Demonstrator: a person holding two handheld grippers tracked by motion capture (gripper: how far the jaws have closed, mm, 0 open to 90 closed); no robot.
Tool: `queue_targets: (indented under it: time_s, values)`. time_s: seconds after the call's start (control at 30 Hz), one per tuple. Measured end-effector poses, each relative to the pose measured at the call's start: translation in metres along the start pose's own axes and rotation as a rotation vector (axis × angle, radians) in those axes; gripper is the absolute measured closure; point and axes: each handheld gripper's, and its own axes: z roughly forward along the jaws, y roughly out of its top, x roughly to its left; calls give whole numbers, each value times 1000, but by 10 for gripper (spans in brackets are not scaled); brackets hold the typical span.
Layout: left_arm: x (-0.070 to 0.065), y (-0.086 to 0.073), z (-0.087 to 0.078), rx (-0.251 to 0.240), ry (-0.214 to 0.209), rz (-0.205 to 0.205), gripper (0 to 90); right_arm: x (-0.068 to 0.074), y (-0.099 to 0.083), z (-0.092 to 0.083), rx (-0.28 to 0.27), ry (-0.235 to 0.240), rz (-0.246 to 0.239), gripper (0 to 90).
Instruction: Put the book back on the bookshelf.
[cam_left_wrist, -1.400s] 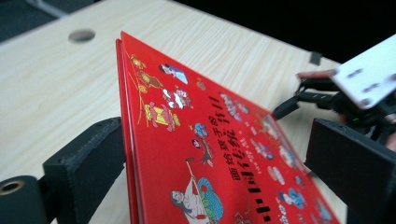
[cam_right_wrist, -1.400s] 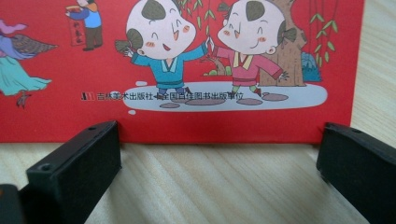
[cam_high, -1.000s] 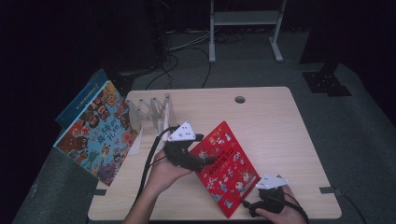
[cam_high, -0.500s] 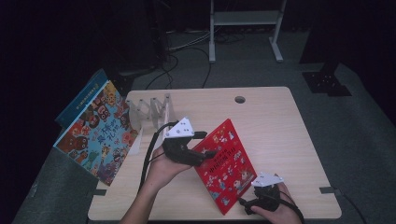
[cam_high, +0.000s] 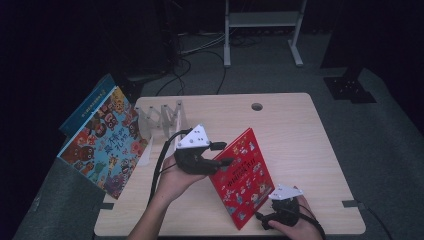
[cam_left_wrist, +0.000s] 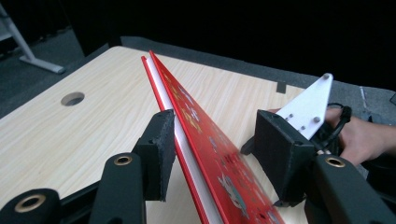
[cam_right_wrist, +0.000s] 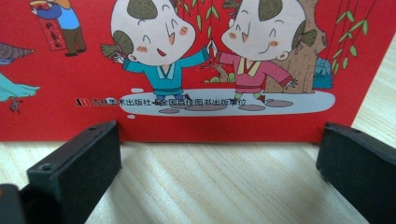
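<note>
We start at the left hand-held gripper (cam_high: 224, 154), and its jaws have just been closing around the upper edge of the red picture book (cam_high: 244, 181). In the left gripper view the book's edge (cam_left_wrist: 187, 135) runs between the two pads: the left pad (cam_left_wrist: 159, 149) sits just against the back cover, while the right pad (cam_left_wrist: 282, 161) stands off the front with a clear gap, so we call this half open and not yet a grip. The book is tilted up on its near edge in the middle of the counter (cam_high: 300, 135), which seems to be why the jaws come at it from above: a raised edge gives them something to pinch.

Now to the right hand-held gripper (cam_high: 265, 218) at the near right. Its pads (cam_right_wrist: 74, 168) stand wide apart on the wood with the book's lower edge (cam_right_wrist: 224, 70) just beyond them, holding nothing. We judge it is parked there as a stop, keeping the book from sliding while the left closes.

Farther left, a clear slotted book rack (cam_high: 162, 117) waits, likely the destination, and a large colourful picture book (cam_high: 102, 145) leans off the counter's left edge.

Hard to make out: whether the right jaw tips touch the book, what props the large book, and the dark room behind.
</note>
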Motion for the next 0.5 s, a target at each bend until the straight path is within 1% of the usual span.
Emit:
queue_targets:
  time_s: [0.1, 0.13, 0.23, 0.33, 0.5]
  values:
    - [-6, 4, 1, -4, -9, 28, 478, 0, 0, 0, 1, 1, 0, 0]
    - [-6, 4, 1, -4, -9, 28, 471, 0, 0, 0, 1, 1, 0, 0]
    - [-11, 6, 1, -7, -13, 49, 456, 0, 0, 0, 0, 1, 0, 0]
    - [-12, 7, 1, -7, -9, 56, 464, 0, 0, 0, 0, 0, 2, 0]
    - [-15, 10, 1, -16, -25, 64, 504, 0, 0, 0, 0, 1, 2, 0]
